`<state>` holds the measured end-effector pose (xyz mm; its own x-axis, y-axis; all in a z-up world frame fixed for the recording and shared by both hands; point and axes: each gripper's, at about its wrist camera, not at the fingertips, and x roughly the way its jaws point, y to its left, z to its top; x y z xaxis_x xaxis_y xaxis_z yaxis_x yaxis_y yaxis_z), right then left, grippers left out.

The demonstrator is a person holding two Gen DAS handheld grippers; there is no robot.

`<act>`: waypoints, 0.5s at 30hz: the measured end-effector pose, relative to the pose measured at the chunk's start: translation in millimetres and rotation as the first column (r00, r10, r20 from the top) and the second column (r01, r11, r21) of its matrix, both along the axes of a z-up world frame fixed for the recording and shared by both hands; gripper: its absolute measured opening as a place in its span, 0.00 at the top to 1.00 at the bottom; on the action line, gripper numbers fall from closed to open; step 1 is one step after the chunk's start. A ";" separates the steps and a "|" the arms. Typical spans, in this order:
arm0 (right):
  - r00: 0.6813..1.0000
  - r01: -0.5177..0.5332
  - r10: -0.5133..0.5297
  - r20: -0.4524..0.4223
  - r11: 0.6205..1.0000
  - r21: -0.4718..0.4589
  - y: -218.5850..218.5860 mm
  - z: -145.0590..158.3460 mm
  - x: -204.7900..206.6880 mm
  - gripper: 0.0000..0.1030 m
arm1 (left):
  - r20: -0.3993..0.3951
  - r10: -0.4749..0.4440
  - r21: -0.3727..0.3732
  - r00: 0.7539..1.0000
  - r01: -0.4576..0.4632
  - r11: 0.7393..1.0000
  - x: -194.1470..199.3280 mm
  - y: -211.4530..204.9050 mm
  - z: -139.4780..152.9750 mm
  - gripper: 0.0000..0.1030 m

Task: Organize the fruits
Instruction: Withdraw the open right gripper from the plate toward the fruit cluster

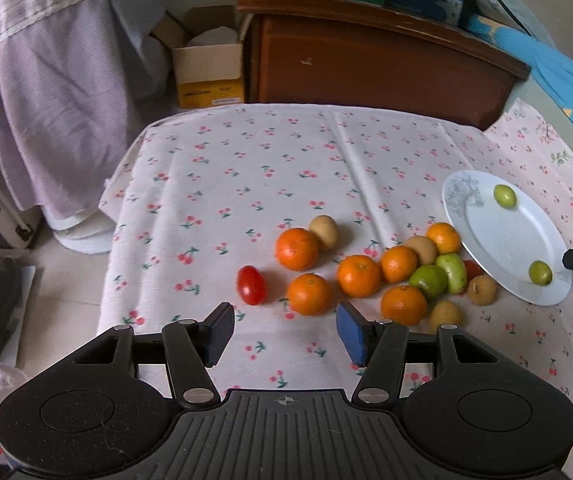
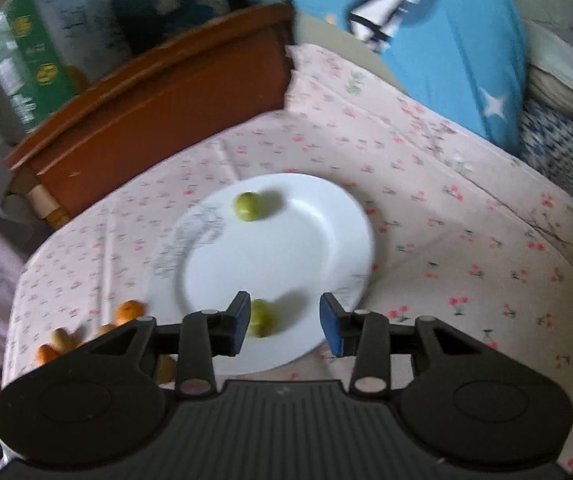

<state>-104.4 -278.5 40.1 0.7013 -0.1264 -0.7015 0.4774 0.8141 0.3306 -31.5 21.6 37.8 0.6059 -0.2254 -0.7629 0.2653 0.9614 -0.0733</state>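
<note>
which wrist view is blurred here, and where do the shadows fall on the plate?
Left wrist view: sharp, fruit edges crisp, for example the cherry tomato; fisheye bends the wooden cabinet. Right wrist view: motion-smeared throughout, cloth print and plate rim soft. There both green fruits, far and near, cast soft shadows to the picture's right. No glare in either view.

The left black two-finger gripper point(image 1: 284, 330) tilts downward, its blue-padded fingers point(image 1: 352, 334) standing apart with nothing between them. The right black two-finger gripper point(image 2: 284, 328) also angles downward, its fingers point(image 2: 332, 328) parted and gripping nothing.
</note>
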 end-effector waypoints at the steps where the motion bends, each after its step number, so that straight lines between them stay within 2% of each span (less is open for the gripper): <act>1: 1.000 -0.019 0.020 0.014 1.000 -0.004 4.6 1.9 0.0 0.61 | 0.004 0.007 0.001 1.000 -0.007 1.000 -0.2 1.6 0.2 0.47; 9: 0.982 -0.174 0.177 0.064 0.984 -0.043 44.1 6.4 -3.5 0.61 | 0.006 0.041 -0.004 0.999 -0.041 0.999 -1.1 12.4 -1.2 0.47; 15: 0.954 -0.286 0.288 0.087 0.958 -0.032 69.2 4.4 1.7 0.61 | 0.002 0.086 -0.017 0.996 -0.086 0.996 3.9 23.0 -4.1 0.47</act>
<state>-102.7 -209.3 44.5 0.7696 0.0769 -0.6338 0.1919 0.9189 0.3446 -27.6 44.6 33.7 0.6257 -0.1850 -0.7578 0.1818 0.9793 -0.0890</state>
